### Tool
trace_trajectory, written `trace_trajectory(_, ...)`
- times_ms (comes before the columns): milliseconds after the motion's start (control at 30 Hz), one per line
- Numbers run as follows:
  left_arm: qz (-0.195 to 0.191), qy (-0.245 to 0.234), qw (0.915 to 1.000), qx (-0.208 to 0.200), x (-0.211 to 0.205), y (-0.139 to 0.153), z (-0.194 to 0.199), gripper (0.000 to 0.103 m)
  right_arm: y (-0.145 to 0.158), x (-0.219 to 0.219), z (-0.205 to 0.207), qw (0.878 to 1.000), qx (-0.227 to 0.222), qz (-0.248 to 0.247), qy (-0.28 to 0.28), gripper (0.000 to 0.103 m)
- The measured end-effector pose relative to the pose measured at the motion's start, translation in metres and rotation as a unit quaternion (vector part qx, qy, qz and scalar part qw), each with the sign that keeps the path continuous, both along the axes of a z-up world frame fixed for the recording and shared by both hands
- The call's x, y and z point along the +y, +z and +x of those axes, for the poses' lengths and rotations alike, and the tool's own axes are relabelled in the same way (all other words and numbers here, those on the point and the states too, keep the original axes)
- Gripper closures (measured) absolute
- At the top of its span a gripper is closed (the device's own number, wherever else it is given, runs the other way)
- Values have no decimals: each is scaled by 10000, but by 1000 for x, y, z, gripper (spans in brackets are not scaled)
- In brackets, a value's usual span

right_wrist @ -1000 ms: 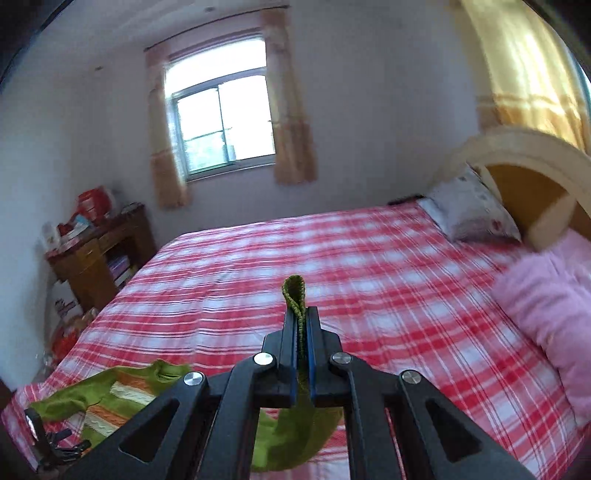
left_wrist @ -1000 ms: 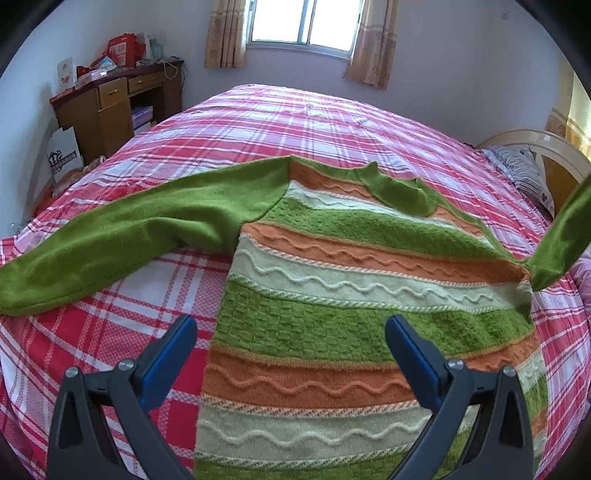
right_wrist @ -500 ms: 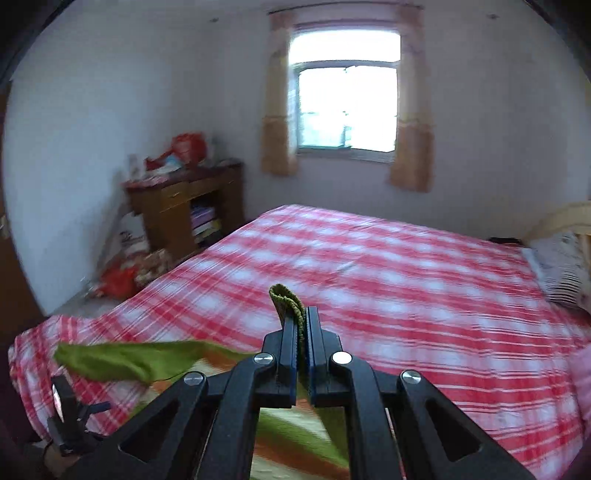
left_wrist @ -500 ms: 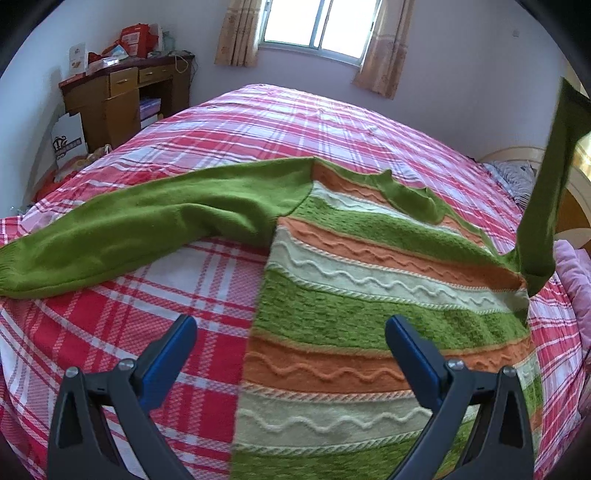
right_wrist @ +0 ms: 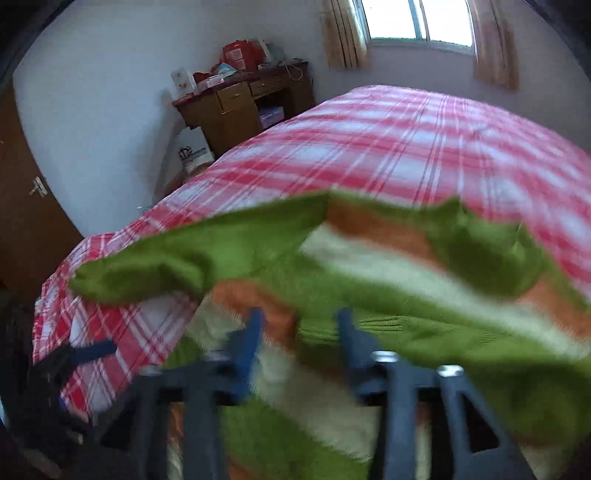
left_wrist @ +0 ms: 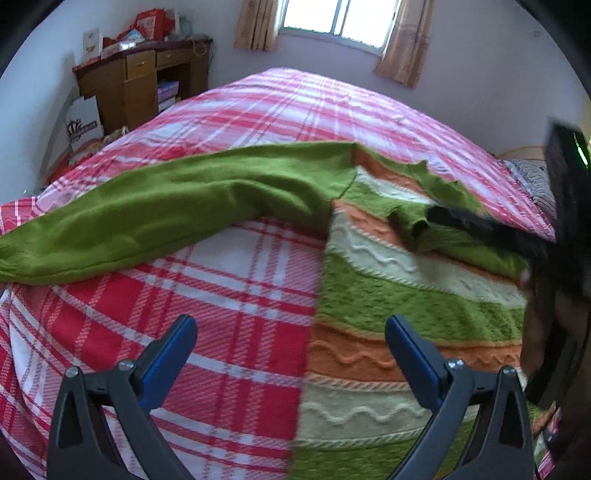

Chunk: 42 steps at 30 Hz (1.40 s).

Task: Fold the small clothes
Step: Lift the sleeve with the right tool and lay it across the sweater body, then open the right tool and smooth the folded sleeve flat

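Observation:
A green, orange and cream striped sweater [left_wrist: 399, 295] lies flat on the red plaid bed [left_wrist: 229, 302]. Its left sleeve [left_wrist: 155, 210] stretches out to the left. Its right sleeve [left_wrist: 458, 229] lies folded across the chest, cuff near the collar. My left gripper [left_wrist: 291, 339] is open and empty above the sweater's left edge. My right gripper [right_wrist: 299, 328] is open over the sweater [right_wrist: 424, 295], the sleeve cuff [right_wrist: 369, 326] lying between its blurred fingers. In the left wrist view the right gripper [left_wrist: 480, 229] shows dark at the right, over the folded sleeve.
A wooden desk [left_wrist: 144, 85] with clutter stands by the far left wall, with a white bag [left_wrist: 83, 123] beside it. A curtained window [left_wrist: 343, 18] is at the back. A striped pillow [left_wrist: 532, 177] lies at the right. A brown door [right_wrist: 22, 206] is at the left.
My right gripper swung the right sleeve down across the sweater's chest and opened, letting the cuff go. My left gripper shifted left, still open.

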<state>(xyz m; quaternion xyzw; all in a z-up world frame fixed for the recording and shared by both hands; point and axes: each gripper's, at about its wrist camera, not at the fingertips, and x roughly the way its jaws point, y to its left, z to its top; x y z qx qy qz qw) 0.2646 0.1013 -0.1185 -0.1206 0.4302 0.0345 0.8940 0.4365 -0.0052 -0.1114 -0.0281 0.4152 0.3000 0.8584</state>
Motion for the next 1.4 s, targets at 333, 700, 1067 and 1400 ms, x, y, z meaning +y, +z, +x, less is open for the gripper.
trace_trajectory(333, 186, -254, 9992, -257, -17, 24, 26, 0, 55, -149, -36, 9913, -908, -208, -933, 51)
trace_trajectory(700, -155, -752, 9970, 126, -57, 20, 98, 6, 29, -308, 36, 9734, 163, 88, -2286, 51)
trace_trajectory(1067, 369, -665, 9970, 152, -76, -1, 111, 10, -6, -301, 112, 9828, 489, 156, -1774, 51)
trace_trajectory(1400, 747, -780, 9939, -233, -80, 9, 110, 10, -2, -269, 134, 9875, -27, -1078, -1151, 98)
